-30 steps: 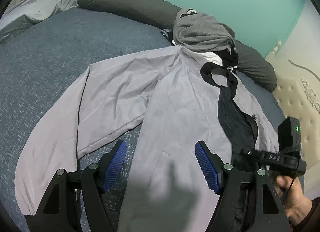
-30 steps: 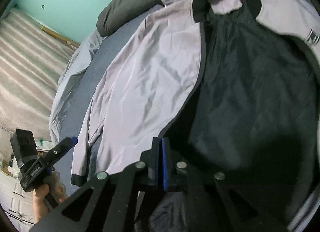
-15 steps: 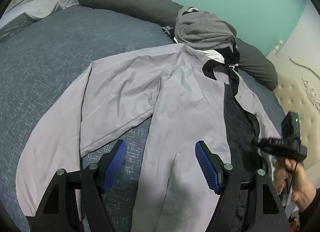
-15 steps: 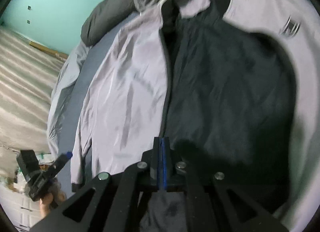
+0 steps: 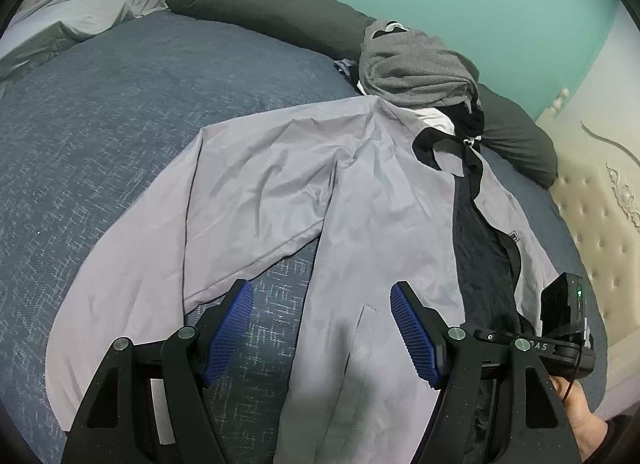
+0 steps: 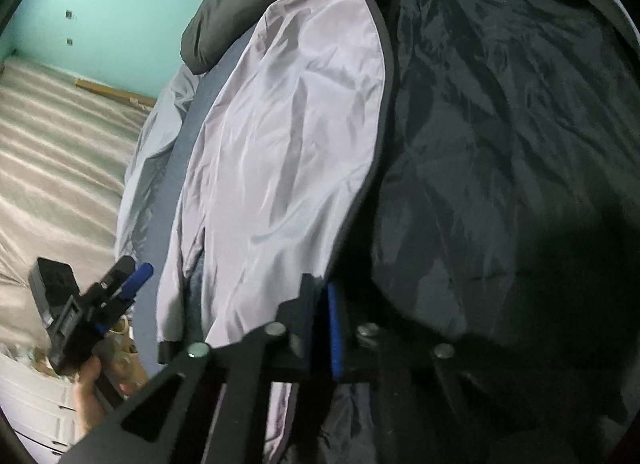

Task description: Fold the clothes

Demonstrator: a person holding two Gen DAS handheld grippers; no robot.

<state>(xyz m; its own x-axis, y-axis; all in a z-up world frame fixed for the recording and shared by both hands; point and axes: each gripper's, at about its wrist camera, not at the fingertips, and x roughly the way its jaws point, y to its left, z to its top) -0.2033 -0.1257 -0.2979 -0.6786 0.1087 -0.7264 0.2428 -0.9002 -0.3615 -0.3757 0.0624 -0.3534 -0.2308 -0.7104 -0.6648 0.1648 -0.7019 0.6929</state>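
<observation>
A light grey jacket (image 5: 360,199) with a black lining (image 5: 480,260) lies face up on the blue bedspread (image 5: 120,111), one sleeve spread out to the left. My left gripper (image 5: 322,328) hovers open over its lower front, with nothing between the blue pads (image 5: 230,328). In the right wrist view my right gripper (image 6: 324,324) is shut on the jacket (image 6: 288,135) at its lower edge, by the front opening where the black lining (image 6: 500,143) shows. The left gripper (image 6: 132,268) also appears there, held by a hand (image 6: 86,384). The right gripper's camera body (image 5: 564,300) sits at the jacket's right side.
A pile of grey and black clothes (image 5: 416,67) rests at the jacket's collar. Behind it lie dark pillows (image 5: 272,11), and a pale sheet (image 5: 80,11) is at the far left. A cream tufted headboard (image 5: 592,223) borders the bed's right side. White drawers (image 6: 36,404) stand beside the bed.
The strip of black lining seen from the left wrist has narrowed. The right gripper, still shut on the jacket, swung its view and now sits closer to the fabric. The left gripper stayed open.
</observation>
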